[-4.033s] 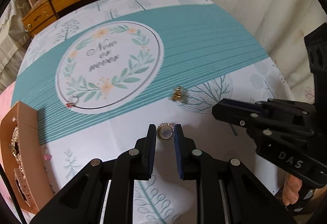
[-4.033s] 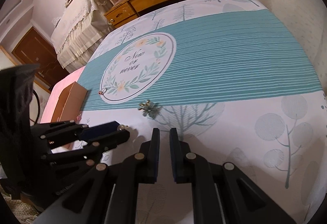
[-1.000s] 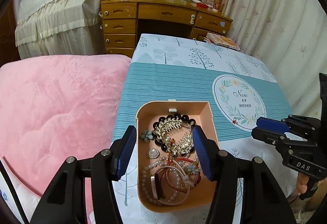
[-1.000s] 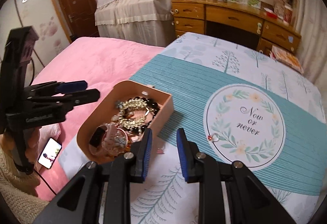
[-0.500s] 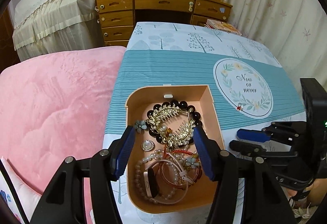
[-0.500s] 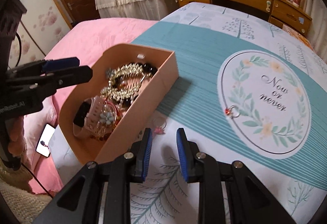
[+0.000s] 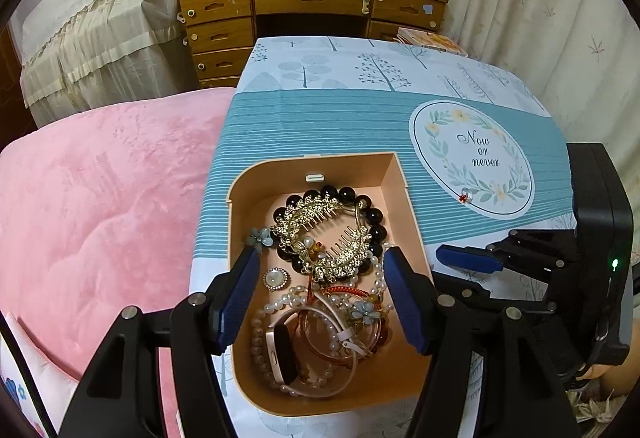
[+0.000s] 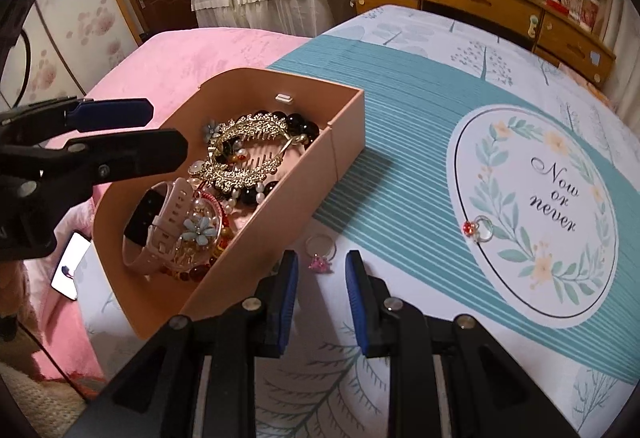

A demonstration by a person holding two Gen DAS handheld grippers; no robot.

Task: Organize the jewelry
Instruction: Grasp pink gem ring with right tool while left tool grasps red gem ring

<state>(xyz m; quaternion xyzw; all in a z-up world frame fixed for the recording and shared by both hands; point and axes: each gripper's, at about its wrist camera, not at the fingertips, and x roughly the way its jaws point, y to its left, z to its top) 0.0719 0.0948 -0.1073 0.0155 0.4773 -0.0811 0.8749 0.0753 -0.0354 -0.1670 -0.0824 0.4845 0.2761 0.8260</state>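
A tan jewelry box [image 7: 316,404] sits at the tablecloth's left edge. It holds a gold hair comb [image 7: 320,234], a black bead bracelet, pearls, a pink watch [image 7: 280,350] and a round pearl brooch [image 7: 276,279]. My left gripper [image 7: 320,278] hovers over the box with its jaws opening and nothing pressed between them. My right gripper [image 8: 322,272] is open, low over the cloth beside the box [image 8: 344,142]. A pink-stone ring [image 8: 320,258] lies on the cloth at its fingertips, untouched. A red-stone ring [image 8: 478,228] rests on the round wreath print.
A pink blanket [image 7: 100,198] lies left of the table, with a lit phone [image 8: 70,266] on it. A wooden desk with drawers [image 7: 312,2] stands beyond the table's far end. Curtains hang on the right. The right gripper's body [image 7: 560,262] is close to the box.
The left jaws have widened over the box; the brooch held four seconds ago now lies inside. The right gripper has dropped toward the pink-stone ring beside the box.
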